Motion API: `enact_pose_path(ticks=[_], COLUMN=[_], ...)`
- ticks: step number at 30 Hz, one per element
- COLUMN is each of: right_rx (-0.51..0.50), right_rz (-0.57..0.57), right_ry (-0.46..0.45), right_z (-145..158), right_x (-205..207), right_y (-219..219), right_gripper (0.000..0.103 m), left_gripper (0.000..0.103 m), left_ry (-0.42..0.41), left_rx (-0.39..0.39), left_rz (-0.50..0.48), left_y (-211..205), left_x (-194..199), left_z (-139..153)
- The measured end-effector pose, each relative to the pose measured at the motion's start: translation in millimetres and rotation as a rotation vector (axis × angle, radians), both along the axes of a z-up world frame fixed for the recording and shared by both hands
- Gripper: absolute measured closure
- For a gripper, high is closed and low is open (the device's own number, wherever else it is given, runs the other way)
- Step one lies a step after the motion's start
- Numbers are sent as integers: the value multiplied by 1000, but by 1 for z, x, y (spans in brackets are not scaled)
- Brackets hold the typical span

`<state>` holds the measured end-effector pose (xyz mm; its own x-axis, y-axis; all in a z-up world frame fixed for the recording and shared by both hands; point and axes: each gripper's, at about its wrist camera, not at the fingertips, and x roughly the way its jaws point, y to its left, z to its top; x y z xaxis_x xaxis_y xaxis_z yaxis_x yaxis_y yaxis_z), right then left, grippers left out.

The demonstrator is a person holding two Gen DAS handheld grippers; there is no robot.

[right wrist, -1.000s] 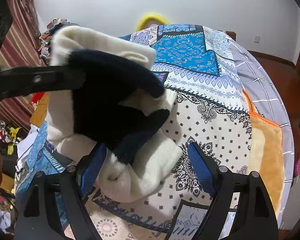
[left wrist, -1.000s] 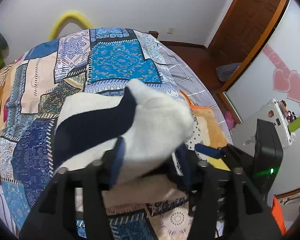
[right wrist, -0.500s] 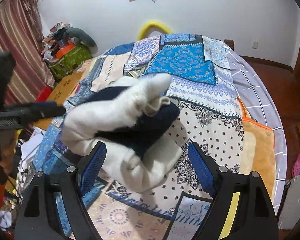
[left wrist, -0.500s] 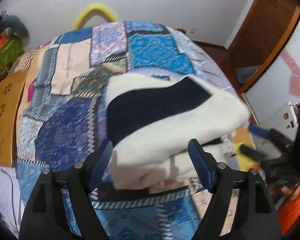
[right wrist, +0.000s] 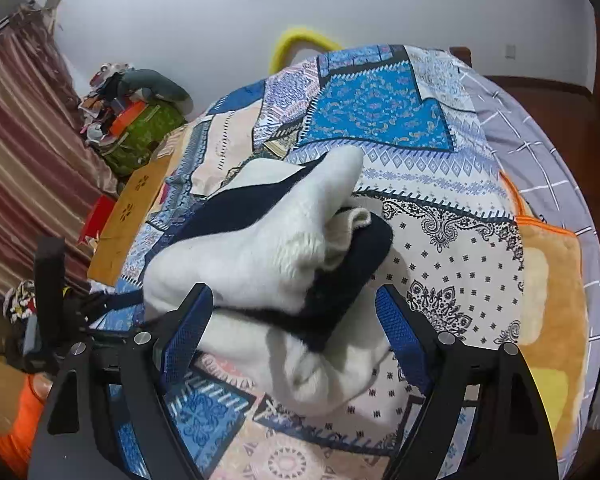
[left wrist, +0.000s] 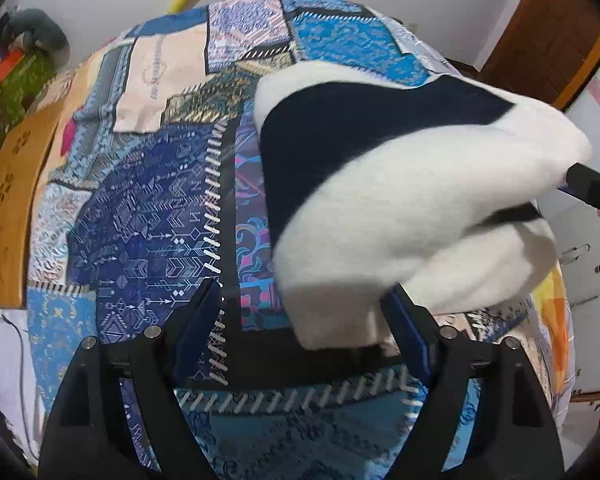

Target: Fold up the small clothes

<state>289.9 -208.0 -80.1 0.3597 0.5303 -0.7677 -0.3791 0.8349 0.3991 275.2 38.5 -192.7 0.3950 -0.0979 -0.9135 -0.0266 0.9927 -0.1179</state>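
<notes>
Garment (left wrist: pixel 400 200) dropped onto quilt (left wrist: pixel 148 216); white-navy, bunched; both hand-held grippers wide, empty.

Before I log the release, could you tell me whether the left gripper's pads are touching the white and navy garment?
Cannot tell: in the left wrist view the garment overlaps the open left gripper's right pad.

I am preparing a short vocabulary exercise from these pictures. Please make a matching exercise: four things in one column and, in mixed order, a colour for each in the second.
Things:
1. folded garment
2. gripper pads
3. curved tube behind the bed
4. blanket at the bed's edge

Colours:
A. yellow
B. white and dark navy
C. orange-tan
D. blue

Pairs: 1-B, 2-D, 3-A, 4-C
</notes>
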Motion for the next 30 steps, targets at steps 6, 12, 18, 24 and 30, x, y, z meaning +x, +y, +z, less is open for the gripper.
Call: enact_pose_path(ticks=[6,12,18,24,30], right_rx=[39,121,139,146,144], right_rz=[-23,-60,-72,-49,-11], right_ry=[76,189,227,206,121], right_z=[-11,-28,-40,-34,-9], right_x=[18,33,33,28,18], right_y=[8,7,6,10,17], right_gripper=[22,19,25,56,74], left_gripper=[14,10,10,10,10], left_ry=[-2,-20,-36,-37,-32], left_rx=[-45,-74,-66,-65,-63], left_rz=[22,22,14,17,22], left_y=[11,19,18,20,21], left_x=[7,5,4,3,1], left_z=[-17,-26,-26,-27,-27])
